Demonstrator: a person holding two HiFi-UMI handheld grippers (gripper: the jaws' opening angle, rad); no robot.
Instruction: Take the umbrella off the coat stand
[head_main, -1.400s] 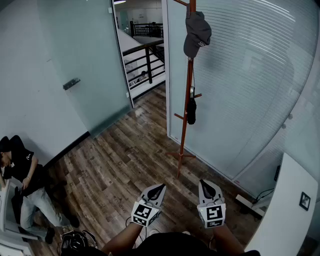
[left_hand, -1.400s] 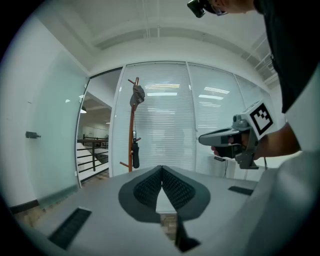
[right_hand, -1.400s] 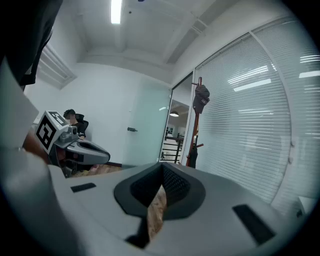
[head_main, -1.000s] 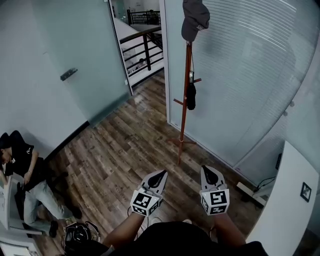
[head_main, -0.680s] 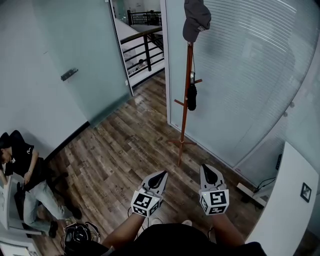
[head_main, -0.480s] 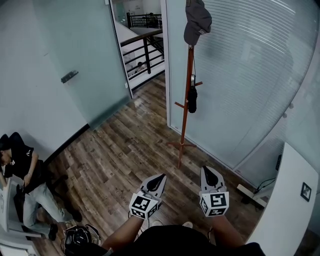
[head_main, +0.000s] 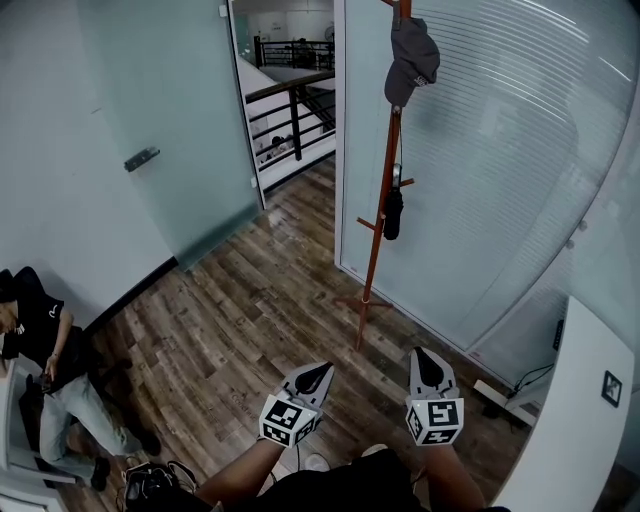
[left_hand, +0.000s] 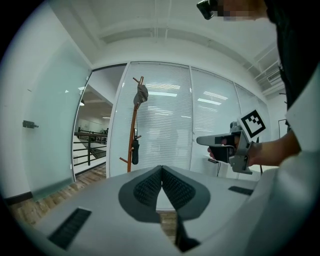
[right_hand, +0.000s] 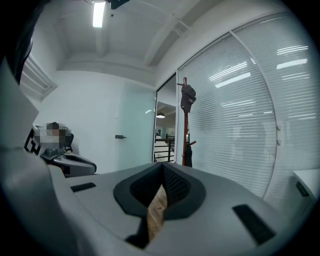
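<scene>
The jaws of the left gripper (head_main: 318, 372) are pressed together at the tips with nothing between them, and the jaws of the right gripper (head_main: 428, 358) are likewise closed and empty, only floorboards showing through the slit below the pads. Both grippers are held low in front of the person's body, side by side and apart from each other, pointing forward and nearly level toward the coat stand (head_main: 378, 250), with a bare forearm behind each. There are two grippers, each carrying one cube with black-and-white square markers, the left cube (head_main: 283, 420) and the right cube (head_main: 434, 420); the patterns are codes, not readable words. One coat stand, a slim red-brown pole with short pegs, rises from the wood floor (head_main: 230, 320) just beside the glass wall with blinds (head_main: 500, 170), well apart from both grippers. One umbrella (head_main: 393, 215), black and folded, hangs from a lower peg of the stand, close against the pole. One grey cap (head_main: 412, 60) hangs near the top; a small pale mark on it is too small to read. To the left is one frosted glass door (head_main: 170, 130) with a handle, and one person (head_main: 40, 345) sits at the far left edge. A white counter (head_main: 570, 420) at the right carries one small square marker tag (head_main: 609, 388).
</scene>
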